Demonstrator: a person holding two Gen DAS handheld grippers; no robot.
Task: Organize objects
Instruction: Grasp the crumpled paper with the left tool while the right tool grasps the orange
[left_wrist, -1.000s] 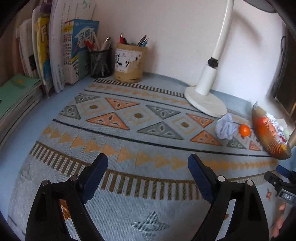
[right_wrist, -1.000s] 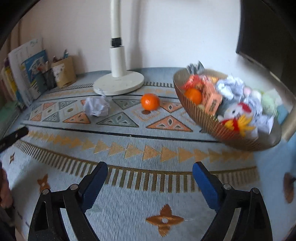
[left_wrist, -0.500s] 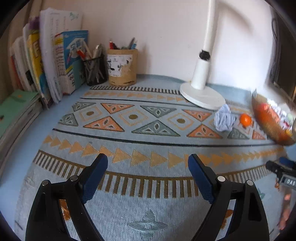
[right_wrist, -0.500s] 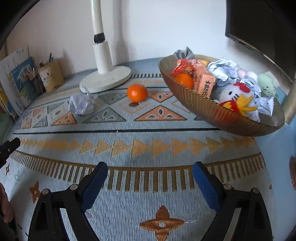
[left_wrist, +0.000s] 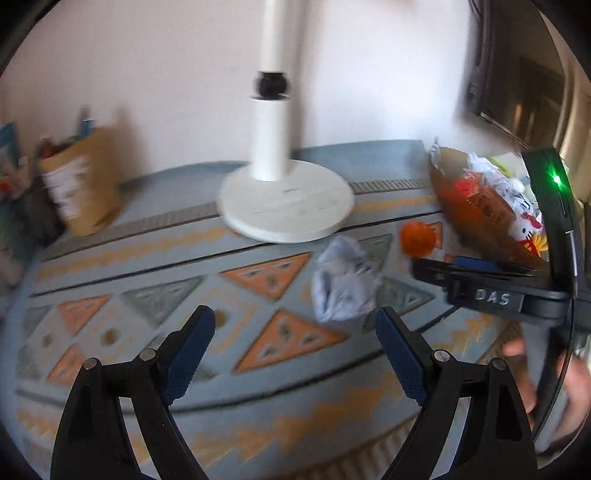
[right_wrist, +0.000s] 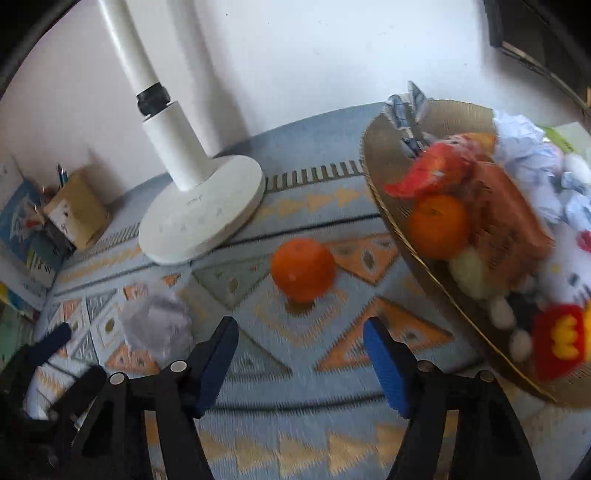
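The left tool (left_wrist: 295, 325) hangs over the patterned mat (left_wrist: 155, 280) on the bench, its jaws standing wide with nothing between them. Just ahead of its right finger lies a crumpled paper ball (left_wrist: 345, 280), close to the pad but apart from it. Farther ahead stands the round white base of a lamp (left_wrist: 286, 201), and off to the forward left a brown pen holder (left_wrist: 79, 184), blurred.

The right tool (right_wrist: 301, 339) has its jaws closing, and only bare mat lies between them. A loose orange (right_wrist: 302, 268) sits on the mat just ahead of the gap, touching neither finger. To the forward right of this tool a tan bowl (right_wrist: 380, 147) is heaped with an orange, snack packets, crumpled paper and small plush toys. The paper ball shows to the left of this tool's left finger, beside the tips of the left tool.
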